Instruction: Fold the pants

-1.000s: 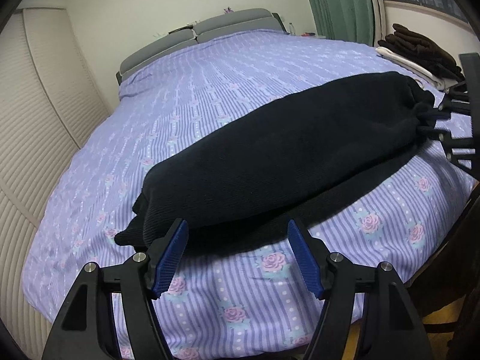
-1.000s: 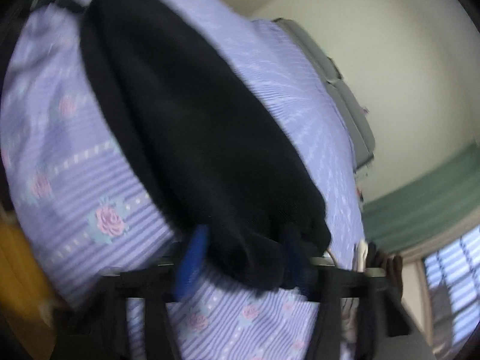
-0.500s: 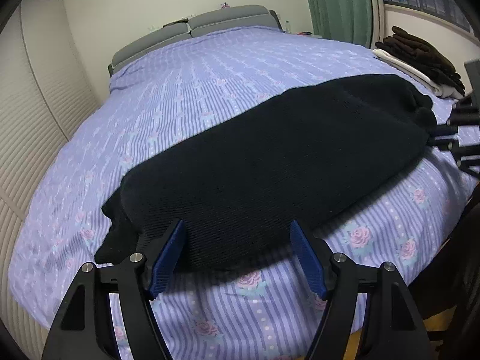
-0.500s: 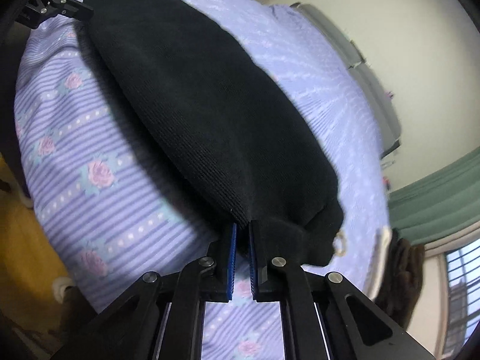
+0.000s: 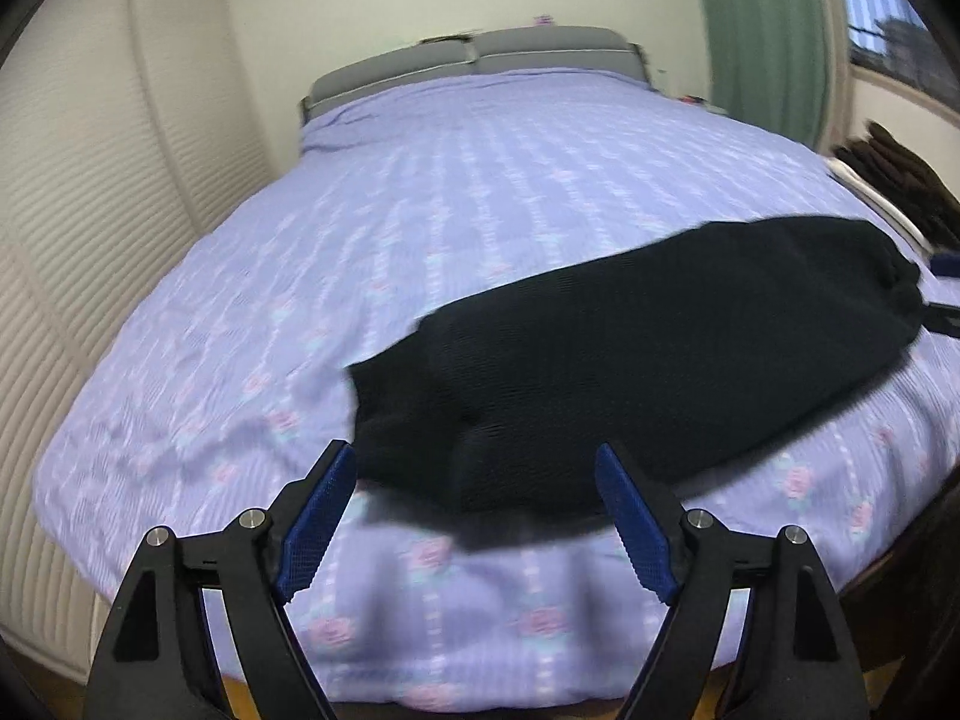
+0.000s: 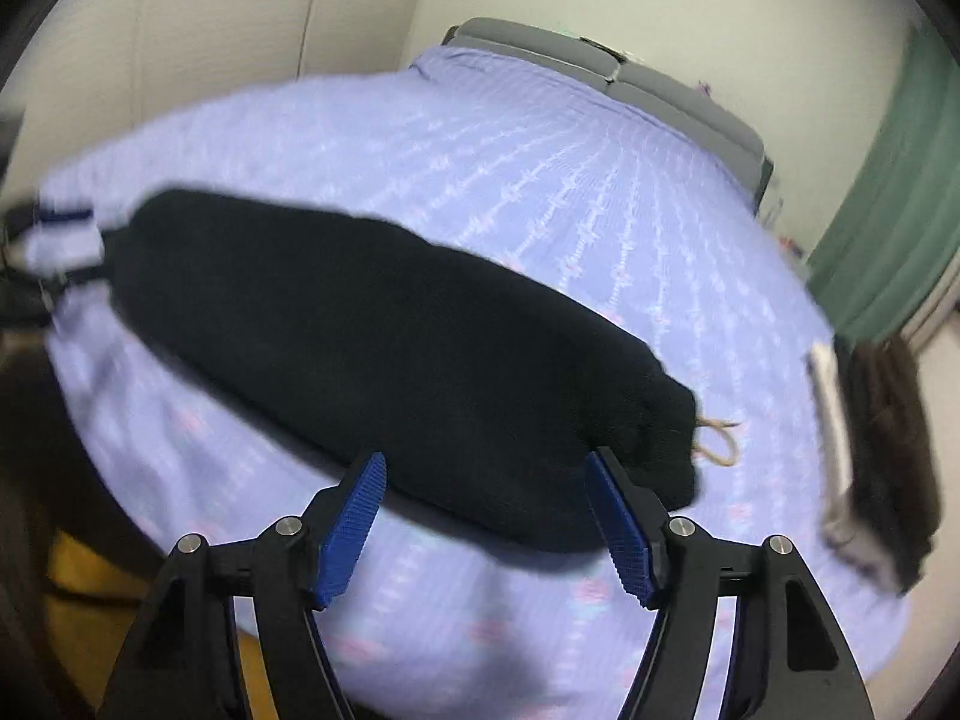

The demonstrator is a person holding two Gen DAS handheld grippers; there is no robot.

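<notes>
The black pants (image 5: 660, 360) lie folded lengthwise across the near part of the bed, one long dark strip. In the right wrist view the pants (image 6: 390, 348) end at a gathered waist with a tan drawstring (image 6: 717, 441) sticking out. My left gripper (image 5: 477, 516) is open and empty, its blue pads either side of the pants' leg end, just short of the cloth. My right gripper (image 6: 486, 525) is open and empty at the near edge of the pants close to the waist.
The bed has a purple rose-print sheet (image 5: 480, 210) and a grey headboard (image 5: 480, 54). A stack of dark and white folded clothes (image 6: 870, 450) lies at the bed's right edge. A ribbed white wardrobe (image 5: 90, 240) stands on the left, and a green curtain (image 5: 762, 30) hangs at the back right.
My right gripper was shut on the waist end half a second ago and is now open and drawn back. The pants now lie flat. My left gripper stayed open and shifted left.
</notes>
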